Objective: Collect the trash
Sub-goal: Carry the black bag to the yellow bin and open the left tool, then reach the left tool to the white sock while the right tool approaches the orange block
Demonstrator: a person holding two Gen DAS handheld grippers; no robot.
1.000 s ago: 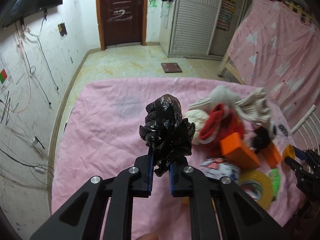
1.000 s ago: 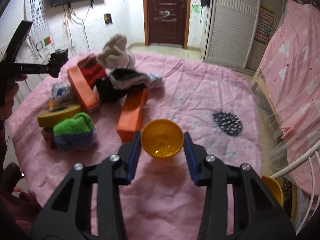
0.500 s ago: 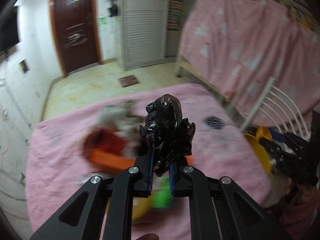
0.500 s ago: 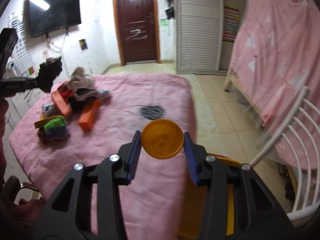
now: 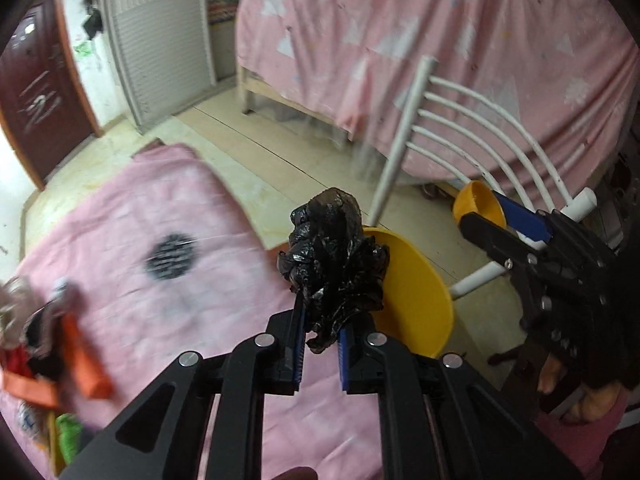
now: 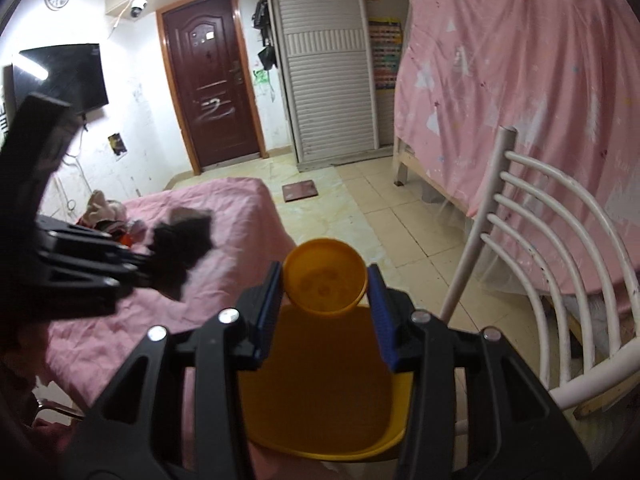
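Left hand-held gripper [image 5: 320,334] was clenched on a crumpled black plastic bag [image 5: 334,264], which stood up out of the jaws in a loose wad. It was carried just past the edge of the pink-covered counter [image 5: 160,300], above the rim of a yellow bin [image 5: 416,300] standing on the floor beside the counter. Judged: the bag was being held over the bin for dropping in.

Right hand-held gripper [image 6: 326,312] was grasping a small orange round cup [image 6: 325,278], pinched across its width between the blue pads, open side facing the camera. In the right wrist view the yellow bin [image 6: 320,392] lay directly below the cup. Judged: both pieces of trash were brought to the same bin so they could be let go one after the other.

A white chair [image 5: 472,136] stood close behind the bin; a careless release might send the cup against its rails.

Left on the counter: a heap of clothes and orange boxes [image 5: 52,364] at the far-left edge, blurred, plus a dark spiky round object [image 5: 172,256] on the cloth. Judged: collecting was not finished.
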